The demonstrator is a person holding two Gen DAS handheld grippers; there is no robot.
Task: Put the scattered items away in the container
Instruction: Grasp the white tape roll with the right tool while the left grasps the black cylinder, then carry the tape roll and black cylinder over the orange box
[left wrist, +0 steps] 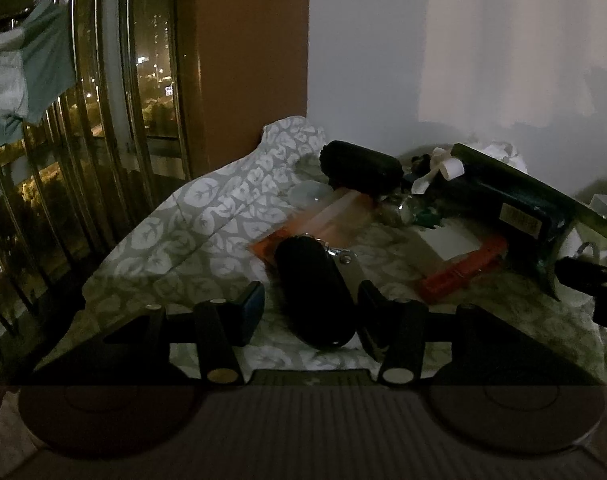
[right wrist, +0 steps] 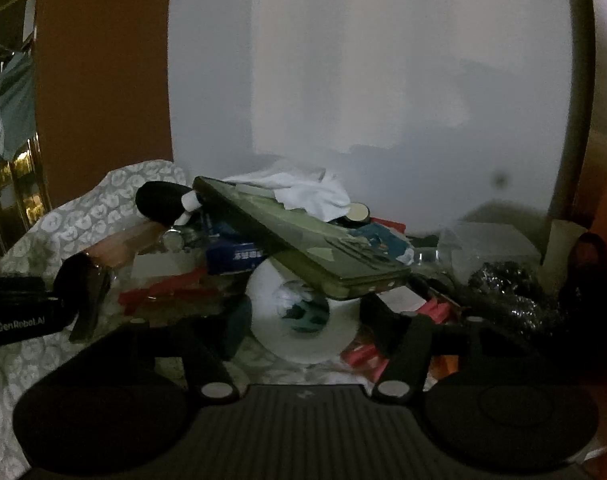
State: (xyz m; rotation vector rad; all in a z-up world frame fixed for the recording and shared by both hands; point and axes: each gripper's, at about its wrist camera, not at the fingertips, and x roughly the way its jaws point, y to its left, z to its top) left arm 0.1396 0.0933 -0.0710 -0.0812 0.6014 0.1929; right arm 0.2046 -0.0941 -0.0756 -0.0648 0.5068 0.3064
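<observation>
The scene is dim. In the left wrist view my left gripper (left wrist: 309, 312) is open, its fingers on either side of a black oval case (left wrist: 313, 292) with a metal clip, lying on a grey patterned cloth (left wrist: 191, 216). Beyond it lie an orange clear pouch (left wrist: 335, 216), a second black case (left wrist: 361, 166) and a dark tilted lid or tray (left wrist: 515, 196). In the right wrist view my right gripper (right wrist: 303, 320) is open around a white tape roll (right wrist: 303, 336), under the edge of the greenish tray (right wrist: 303, 240). The left gripper shows at the left edge (right wrist: 27, 308).
A pile of clutter sits against the white wall: white cloth (right wrist: 307, 190), blue box (right wrist: 239, 256), red strips (right wrist: 163, 288), shiny dark crumpled foil (right wrist: 507, 284), a clear plastic box (right wrist: 487, 244). A window with metal bars (left wrist: 83, 120) is left; a brown pillar (left wrist: 247, 60) stands behind.
</observation>
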